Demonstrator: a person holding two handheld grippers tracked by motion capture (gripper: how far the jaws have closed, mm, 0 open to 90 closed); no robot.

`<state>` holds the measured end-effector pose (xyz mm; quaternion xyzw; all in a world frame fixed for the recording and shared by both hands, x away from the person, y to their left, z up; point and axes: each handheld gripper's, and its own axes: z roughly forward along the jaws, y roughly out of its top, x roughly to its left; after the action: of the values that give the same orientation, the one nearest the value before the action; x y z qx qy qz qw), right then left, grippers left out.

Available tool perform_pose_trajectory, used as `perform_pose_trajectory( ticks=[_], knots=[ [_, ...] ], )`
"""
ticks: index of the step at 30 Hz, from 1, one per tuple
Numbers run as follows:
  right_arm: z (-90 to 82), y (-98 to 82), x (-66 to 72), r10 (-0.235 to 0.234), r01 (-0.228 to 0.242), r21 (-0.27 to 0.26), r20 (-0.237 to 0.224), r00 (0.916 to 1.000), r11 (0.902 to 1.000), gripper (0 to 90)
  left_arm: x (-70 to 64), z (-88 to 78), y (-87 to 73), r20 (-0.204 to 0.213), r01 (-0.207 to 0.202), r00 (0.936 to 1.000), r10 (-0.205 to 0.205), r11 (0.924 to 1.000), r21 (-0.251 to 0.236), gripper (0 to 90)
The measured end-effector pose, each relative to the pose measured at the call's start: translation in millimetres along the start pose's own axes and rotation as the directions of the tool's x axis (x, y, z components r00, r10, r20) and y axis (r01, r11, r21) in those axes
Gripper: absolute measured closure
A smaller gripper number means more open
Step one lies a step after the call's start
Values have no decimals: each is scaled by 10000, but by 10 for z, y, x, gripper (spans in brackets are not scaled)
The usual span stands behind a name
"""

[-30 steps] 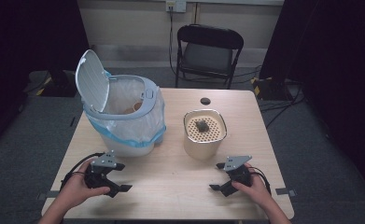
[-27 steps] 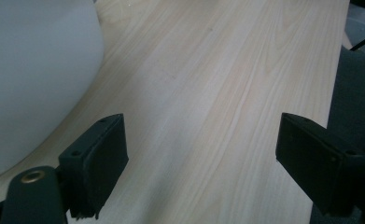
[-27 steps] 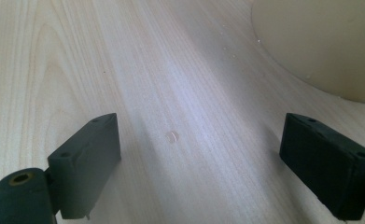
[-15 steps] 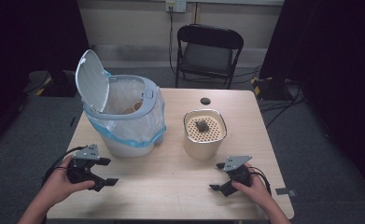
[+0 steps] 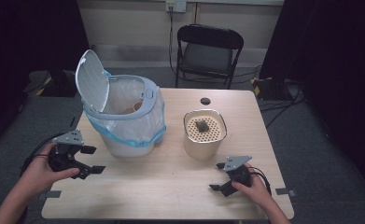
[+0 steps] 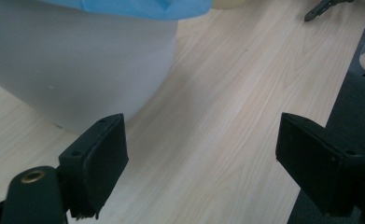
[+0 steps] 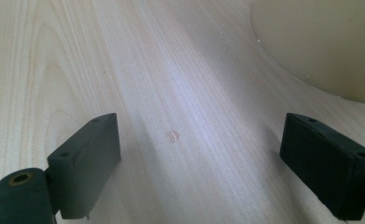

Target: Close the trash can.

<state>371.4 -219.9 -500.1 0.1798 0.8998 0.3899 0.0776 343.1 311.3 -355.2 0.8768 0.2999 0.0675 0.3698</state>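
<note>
left gripper (image 5: 90, 159): jaws apart, empty, white bin (image 5: 124, 116) just ahead | right gripper (image 5: 221, 176): jaws apart, empty, beige canister (image 5: 203, 135) ahead

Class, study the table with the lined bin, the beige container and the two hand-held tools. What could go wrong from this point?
1. The left tool hangs open close beside the white bin; a careless swing might snag the blue liner or tip the raised lid.
2. The beige container stands just ahead of the open right tool; a hasty reach could knock it over and spill the dark lump on its perforated top.
</note>
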Motion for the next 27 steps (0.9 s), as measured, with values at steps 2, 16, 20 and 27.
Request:
perform_pose_trajectory(
  ticks=[2,16,20,27],
  knots=[
    [0,0,0,0,0,3,0,10000,10000,115,24,-66,27,-73,42,10000,-42,10000,42,168],
    [0,0,1,6,-6,1,5,10000,10000,115,173,-407,282,-392,490,9980,-497,9986,-186,173],
    [1,0,1,21,-21,-6,15,10000,10000,114,195,-483,379,-523,445,9976,-452,9989,-140,172],
    [1,0,1,16,-16,-14,17,10000,10000,115,236,-602,555,-677,286,9972,-302,9993,-244,168]
  ],
)
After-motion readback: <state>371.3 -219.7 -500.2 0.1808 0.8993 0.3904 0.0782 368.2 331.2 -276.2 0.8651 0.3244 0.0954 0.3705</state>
